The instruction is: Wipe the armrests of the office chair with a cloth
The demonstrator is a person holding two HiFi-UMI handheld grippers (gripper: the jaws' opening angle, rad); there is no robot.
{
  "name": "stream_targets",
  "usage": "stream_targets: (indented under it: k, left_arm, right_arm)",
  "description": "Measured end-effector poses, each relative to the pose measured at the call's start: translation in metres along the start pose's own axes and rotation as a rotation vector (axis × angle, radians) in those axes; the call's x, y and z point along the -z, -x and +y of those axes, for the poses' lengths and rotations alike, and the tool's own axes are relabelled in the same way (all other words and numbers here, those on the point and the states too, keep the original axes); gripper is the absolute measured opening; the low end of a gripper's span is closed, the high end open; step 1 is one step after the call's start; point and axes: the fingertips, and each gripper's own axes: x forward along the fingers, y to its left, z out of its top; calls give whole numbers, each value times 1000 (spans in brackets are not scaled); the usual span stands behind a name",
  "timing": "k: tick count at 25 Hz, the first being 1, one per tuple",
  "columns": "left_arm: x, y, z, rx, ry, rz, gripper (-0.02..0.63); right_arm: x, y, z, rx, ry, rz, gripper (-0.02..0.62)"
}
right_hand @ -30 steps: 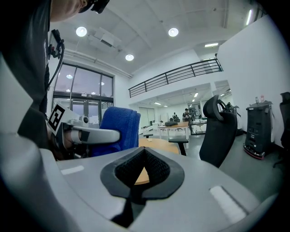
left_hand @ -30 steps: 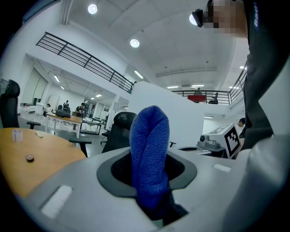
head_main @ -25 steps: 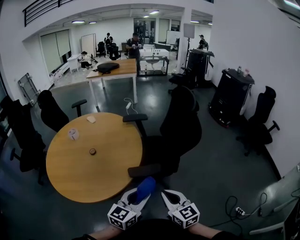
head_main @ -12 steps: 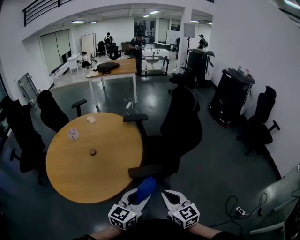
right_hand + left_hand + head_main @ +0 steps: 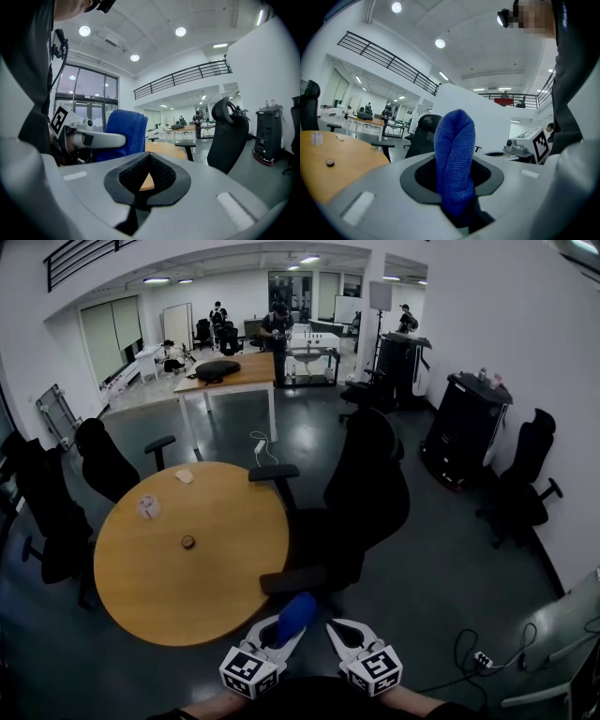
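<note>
Jaws — your left gripper (image 5: 281,632) clamps the cloth (image 5: 296,612), your right gripper (image 5: 339,630) is closed, empty.
Both hang near the chair (image 5: 370,493).

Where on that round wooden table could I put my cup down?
The round wooden table is bare across its near half, from the small dark round object to the near rim, and on its right beside the black office chair. Its far-left part holds a whitish crumpled item and a small white piece.
</note>
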Motion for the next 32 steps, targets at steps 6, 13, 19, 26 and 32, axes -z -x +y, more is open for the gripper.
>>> stream_targets:
  k: [6, 13, 19, 26, 32]
  left_arm:
    - [-1, 2, 7, -2, -2, -12, 146]
    - [-3, 1, 9, -6, 0, -13, 146]
    - [1, 0, 11, -16, 4, -2, 146]
    - [-9, 1, 7, -19, 0, -14, 146]
    - [-9, 1, 4, -13, 3, -23, 146]
  right_arm:
    - [-1, -7, 2, -7, 0, 4, 2]
    - [-1, -11, 2, -12, 6, 5, 2]
    - [-3, -10, -1, -21, -1, -7, 2]
    - [-3, -9, 2, -21, 14, -2, 2]
    - [-4, -5, 3, -21, 17, -20, 2]
